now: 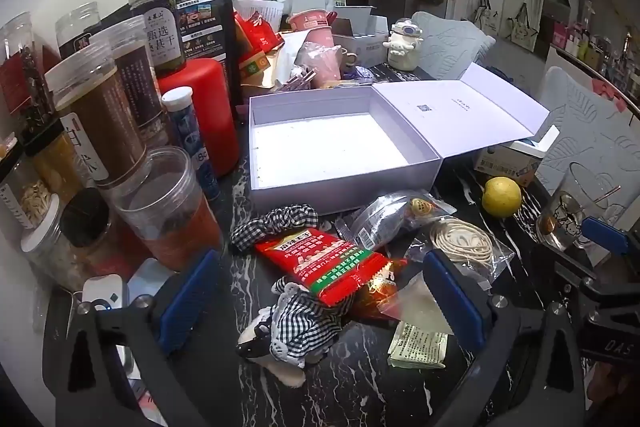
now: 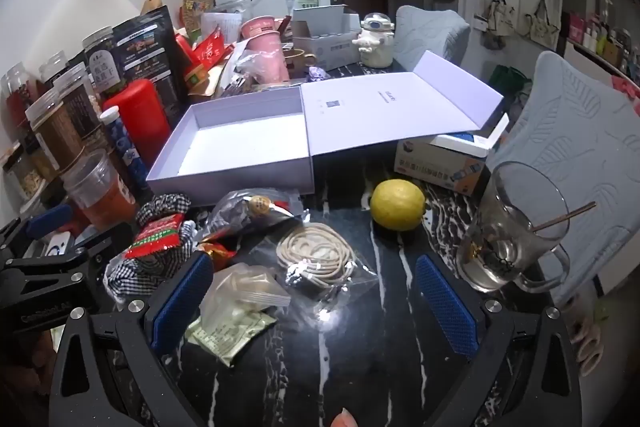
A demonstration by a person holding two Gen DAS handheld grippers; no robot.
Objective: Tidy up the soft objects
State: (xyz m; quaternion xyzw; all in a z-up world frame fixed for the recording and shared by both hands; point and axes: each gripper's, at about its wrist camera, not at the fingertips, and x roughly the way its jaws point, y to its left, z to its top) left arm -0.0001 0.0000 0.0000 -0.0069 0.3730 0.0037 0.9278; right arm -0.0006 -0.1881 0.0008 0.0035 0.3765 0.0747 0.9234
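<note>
Nothing looks sorted yet; the white box sits open and empty on the dark marble surface, lid flapped back; the soft things lie loose in front of it: a checked scrunchie, a red snack packet, a small checked plush toy, a bagged cord coil and pale sachets; the left hand-held gripper and right hand-held gripper both hover wide open, holding nothing; all the packing remains.
</note>
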